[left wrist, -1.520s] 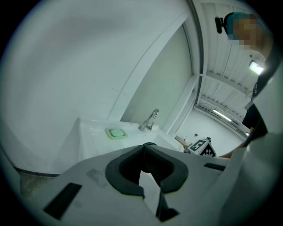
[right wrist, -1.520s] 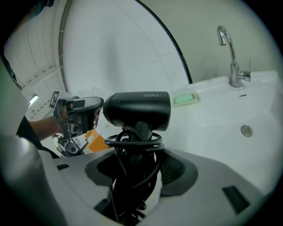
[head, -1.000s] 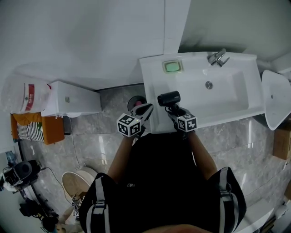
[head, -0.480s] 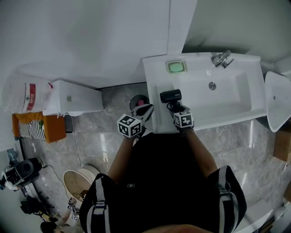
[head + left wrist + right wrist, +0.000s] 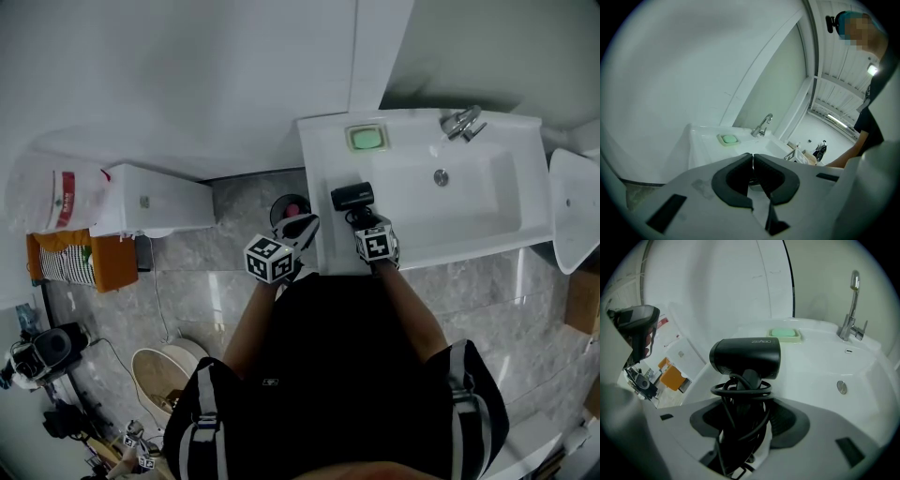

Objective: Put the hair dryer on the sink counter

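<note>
The black hair dryer (image 5: 352, 196) is over the left front part of the white sink counter (image 5: 323, 169), beside the basin. My right gripper (image 5: 362, 221) is shut on its cord-wrapped handle, and the barrel (image 5: 745, 357) lies crosswise above the jaws. I cannot tell whether the dryer touches the counter. The right gripper view shows the handle and cable loops filling the gap of the right gripper (image 5: 743, 416). My left gripper (image 5: 305, 223) hangs just off the counter's left edge. In the left gripper view, the left gripper (image 5: 753, 157) is shut and empty.
A green soap dish (image 5: 367, 138) sits at the counter's back left, with the faucet (image 5: 462, 121) at the back right and the drain (image 5: 441, 176) in the basin. Left of the sink are a small round bin (image 5: 289, 206), a white cabinet (image 5: 155, 202) and a toilet (image 5: 169, 375) on the floor.
The right gripper with the hair dryer has edged slightly left and further in over the counter. The left gripper has barely moved.
</note>
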The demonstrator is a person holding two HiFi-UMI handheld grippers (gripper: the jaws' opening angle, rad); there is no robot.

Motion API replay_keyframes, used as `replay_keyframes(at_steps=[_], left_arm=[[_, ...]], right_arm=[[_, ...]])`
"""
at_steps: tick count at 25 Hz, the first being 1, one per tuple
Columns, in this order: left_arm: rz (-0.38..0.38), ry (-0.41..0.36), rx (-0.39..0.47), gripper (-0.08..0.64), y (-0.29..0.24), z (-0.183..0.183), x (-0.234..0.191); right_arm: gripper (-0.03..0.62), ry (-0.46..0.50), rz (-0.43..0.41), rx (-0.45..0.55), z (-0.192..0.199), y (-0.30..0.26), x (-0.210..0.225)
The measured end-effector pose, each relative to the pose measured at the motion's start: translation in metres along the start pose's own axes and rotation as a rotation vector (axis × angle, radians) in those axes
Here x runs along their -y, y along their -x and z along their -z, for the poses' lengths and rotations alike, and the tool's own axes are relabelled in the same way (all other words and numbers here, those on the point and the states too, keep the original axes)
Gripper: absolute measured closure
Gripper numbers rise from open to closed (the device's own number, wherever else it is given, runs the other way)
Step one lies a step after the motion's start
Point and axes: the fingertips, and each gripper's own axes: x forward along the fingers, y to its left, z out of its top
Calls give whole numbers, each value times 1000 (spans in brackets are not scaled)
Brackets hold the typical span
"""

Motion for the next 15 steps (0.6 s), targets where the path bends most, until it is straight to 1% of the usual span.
replay_keyframes(at_steps=[4, 11, 15], left_arm=[[2, -1, -8, 540, -1, 2, 0], [12, -3, -18, 540, -1, 4, 4], [13, -7, -14, 540, 0, 2, 6]], right_arm=[[290, 32, 11, -20, 1, -3, 0], [288, 81, 37, -21, 7, -10, 2], [287, 90, 46, -20, 5, -11, 2]])
